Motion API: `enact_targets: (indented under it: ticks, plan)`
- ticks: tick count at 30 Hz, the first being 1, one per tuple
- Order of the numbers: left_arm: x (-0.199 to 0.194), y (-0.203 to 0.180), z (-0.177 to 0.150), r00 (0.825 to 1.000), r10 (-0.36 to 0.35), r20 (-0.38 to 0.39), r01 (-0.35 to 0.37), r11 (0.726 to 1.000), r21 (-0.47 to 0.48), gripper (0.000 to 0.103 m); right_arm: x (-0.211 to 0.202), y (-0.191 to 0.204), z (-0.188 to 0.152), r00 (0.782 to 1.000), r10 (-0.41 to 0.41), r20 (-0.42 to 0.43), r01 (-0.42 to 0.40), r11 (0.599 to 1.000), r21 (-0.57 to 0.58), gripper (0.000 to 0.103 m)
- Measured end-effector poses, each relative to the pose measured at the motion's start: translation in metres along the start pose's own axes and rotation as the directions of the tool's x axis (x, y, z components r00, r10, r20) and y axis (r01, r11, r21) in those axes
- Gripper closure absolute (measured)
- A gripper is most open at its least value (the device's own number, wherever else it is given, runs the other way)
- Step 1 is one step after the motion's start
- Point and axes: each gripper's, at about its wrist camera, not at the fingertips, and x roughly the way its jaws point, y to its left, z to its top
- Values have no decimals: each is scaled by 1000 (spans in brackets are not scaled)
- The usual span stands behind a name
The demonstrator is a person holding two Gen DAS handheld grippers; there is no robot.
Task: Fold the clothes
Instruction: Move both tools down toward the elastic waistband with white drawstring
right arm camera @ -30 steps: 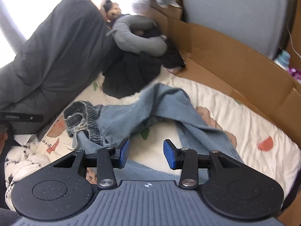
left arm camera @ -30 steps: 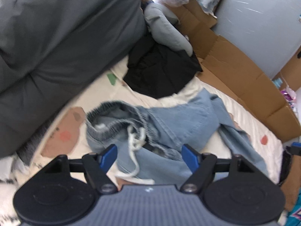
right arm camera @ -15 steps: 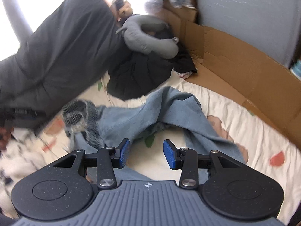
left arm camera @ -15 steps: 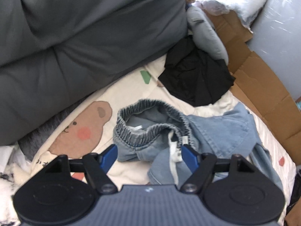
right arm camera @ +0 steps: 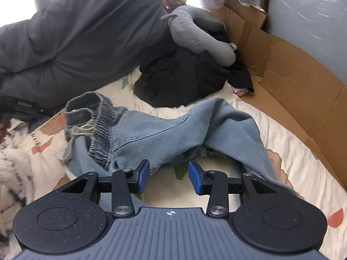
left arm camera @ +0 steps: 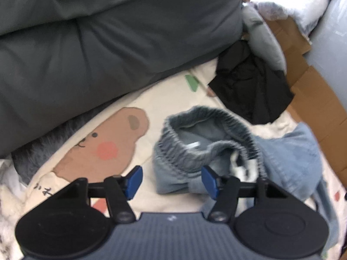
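Observation:
Light blue jeans (right arm camera: 162, 134) lie crumpled on a cream bed sheet (right arm camera: 292, 173) with their legs crossed. Their elastic waistband (left arm camera: 195, 130), with a white drawstring, bunches up at the left end. My left gripper (left arm camera: 172, 182) hangs just over the waistband's near fold. Its jaws are closing with denim between them, and the left pad still stands off the cloth. My right gripper (right arm camera: 169, 176) is open low over the middle of the jeans, with bare sheet and a green print between its pads and denim beside the left pad.
A dark grey duvet (left arm camera: 108, 43) is piled along the far left. A black garment (right arm camera: 184, 80) and a grey neck pillow (right arm camera: 195, 36) lie behind the jeans. Cardboard (right arm camera: 292, 75) lines the right side. A bear print (left arm camera: 104, 147) marks the sheet.
Both grippers have come down closer to the jeans. The left view has swung onto the waistband and its jaws have narrowed. The right jaws keep the same gap.

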Motion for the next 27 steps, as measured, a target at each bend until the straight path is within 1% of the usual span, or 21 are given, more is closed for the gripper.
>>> enact_targets:
  ticks: [1,3,6,10,12,16,18,21,25,27]
  plan:
    - [5,3,-1,1000,6,-8,-6,1000,1,41,6,0,-3,1000,-1,-6,1,1000,22,57]
    - [15,8,-5,1000,13,-26,-13,1000,2,41,17,2,-10,1000,-7,-28,7,1000,4,57]
    - [26,12,-11,999,10,-47,-10,1000,-8,41,26,9,-17,999,-4,-46,0,997,-82,57]
    - [31,8,-21,999,-1,-48,0,1000,-21,41,33,19,-19,999,-22,-31,16,983,-181,58]
    - [33,5,-28,998,-3,-62,1,1000,-24,41,37,24,-20,1000,-11,-14,8,971,-239,58]
    - [33,3,-39,996,-16,-85,14,1000,-21,40,45,37,-22,1000,21,-7,-22,920,-391,58]
    - [32,4,-43,995,-22,-97,20,999,-29,40,49,42,-22,999,51,-18,-54,897,-439,58]
    - [30,7,-49,993,-29,-117,23,998,-51,40,54,49,-21,997,71,-32,-77,865,-497,58]
    - [27,6,-53,992,-22,-127,17,999,-45,40,60,60,-20,995,92,-34,-95,815,-571,58]
    - [27,5,-55,991,-23,-132,17,999,-43,40,63,65,-21,995,93,-28,-91,785,-613,59]
